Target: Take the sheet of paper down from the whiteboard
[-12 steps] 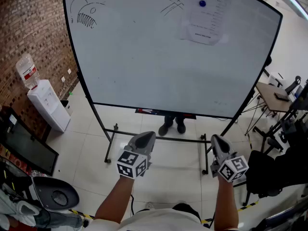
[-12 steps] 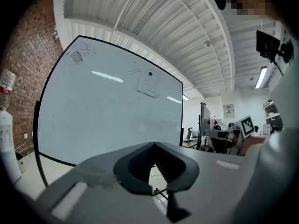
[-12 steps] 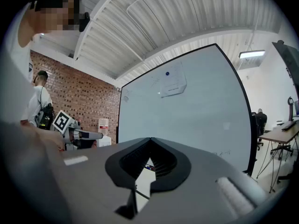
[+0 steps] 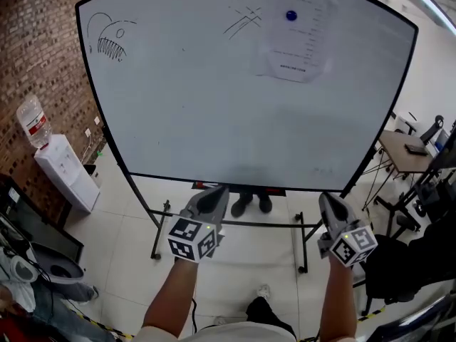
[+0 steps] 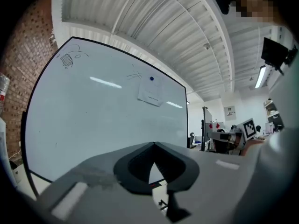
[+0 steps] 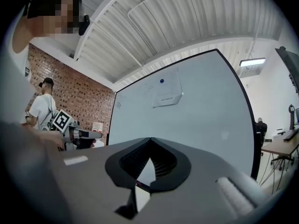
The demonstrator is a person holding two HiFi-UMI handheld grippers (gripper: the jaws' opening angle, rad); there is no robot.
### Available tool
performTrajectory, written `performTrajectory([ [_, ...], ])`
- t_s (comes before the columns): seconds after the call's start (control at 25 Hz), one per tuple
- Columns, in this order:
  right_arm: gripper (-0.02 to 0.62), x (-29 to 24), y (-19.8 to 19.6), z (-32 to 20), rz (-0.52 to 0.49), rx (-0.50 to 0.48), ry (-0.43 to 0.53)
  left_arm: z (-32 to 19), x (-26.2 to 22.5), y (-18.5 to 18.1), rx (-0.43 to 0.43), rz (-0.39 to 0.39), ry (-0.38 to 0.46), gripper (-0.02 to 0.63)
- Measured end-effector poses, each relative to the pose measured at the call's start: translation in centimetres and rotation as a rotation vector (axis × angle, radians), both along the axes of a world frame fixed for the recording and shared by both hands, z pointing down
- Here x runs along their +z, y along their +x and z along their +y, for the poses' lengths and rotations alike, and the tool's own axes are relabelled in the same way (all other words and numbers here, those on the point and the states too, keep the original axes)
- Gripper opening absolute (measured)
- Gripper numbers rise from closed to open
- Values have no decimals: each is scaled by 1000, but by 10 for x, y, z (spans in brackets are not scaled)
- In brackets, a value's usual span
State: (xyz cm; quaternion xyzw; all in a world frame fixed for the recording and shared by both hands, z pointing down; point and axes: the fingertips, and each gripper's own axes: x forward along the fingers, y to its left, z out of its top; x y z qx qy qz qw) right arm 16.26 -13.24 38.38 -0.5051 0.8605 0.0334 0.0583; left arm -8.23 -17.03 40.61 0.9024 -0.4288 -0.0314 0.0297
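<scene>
Paper (image 4: pixel 292 45) hangs high on the whiteboard (image 4: pixel 199 112), toward its upper right. A blue magnet (image 4: pixel 291 16) pins it near the top edge. A toothy doodle (image 4: pixel 107 41) sits far off in the upper left corner.

We hold both tongs low, in front of the board's bottom edge and well apart from the paper. Our left tongs (image 4: pixel 216 193) are closed tight with nothing between the jaws. Our right tongs (image 4: pixel 329 201) are the same, closed and empty.

We judge the paper to be light, thin and floppy, so it would crease or tear if we yanked it against the magnet. Only the magnet seems to hold it, so the lower edge and corners should lift off the board freely. A lower corner or the bottom edge looks like the best place to pinch, flat between the pads. From there we can draw the paper gently downward from under the magnet.

Alternatively, one pair of tongs could steady the paper while the other takes the magnet off. The magnet looks small and smooth, so it may slip. Either way, we must first reach up and open the jaws.
</scene>
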Motion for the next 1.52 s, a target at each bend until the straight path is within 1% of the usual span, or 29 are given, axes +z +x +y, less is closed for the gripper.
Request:
performTrajectory([
  [0.12, 2, -23, 14, -36, 13, -24, 40, -34, -22, 20, -2, -20, 40, 6],
  [0.24, 2, -49, 29, -74, 24, -60, 84, -73, -53, 41, -10, -23, 88, 6],
  [0.4, 2, -87, 47, -124, 36, -117, 129, -123, -91, 68, -49, -32, 143, 6],
  [0.52, 2, -111, 56, -156, 36, -150, 158, -149, -112, 84, -73, -34, 160, 6],
  [0.6, 2, -124, 59, -173, 34, -160, 180, -162, -121, 92, -78, -49, 159, 6],
  [0.68, 2, -133, 57, -185, 31, -164, 195, -174, -129, 95, -81, -59, 171, 6],
  [0.76, 2, -136, 53, -193, 33, -166, 201, -184, -137, 94, -83, -53, 197, 6],
  [0.96, 2, -144, 48, -204, 43, -128, 217, -201, -151, 91, -43, -56, 221, 6],
  [1.04, 2, -149, 46, -205, 44, -113, 227, -205, -167, 89, -42, -73, 259, 6],
  [1.12, 2, -156, 45, -205, 43, -98, 238, -208, -194, 90, -53, -115, 332, 6],
  [1.2, 2, -161, 43, -205, 47, -87, 248, -205, -233, 96, -70, -178, 445, 6],
  [1.28, 2, -168, 41, -205, 62, -81, 261, -200, -276, 104, -92, -256, 571, 6],
  [1.32, 2, -171, 41, -206, 69, -79, 268, -199, -295, 110, -100, -297, 620, 8],
  [1.4, 2, -180, 41, -208, 79, -76, 280, -202, -324, 121, -111, -371, 678, 9],
  [1.48, 2, -187, 41, -210, 88, -77, 287, -210, -340, 132, -122, -426, 697, 79],
  [1.52, 2, -190, 40, -211, 96, -78, 291, -215, -347, 136, -132, -452, 704, 86],
])
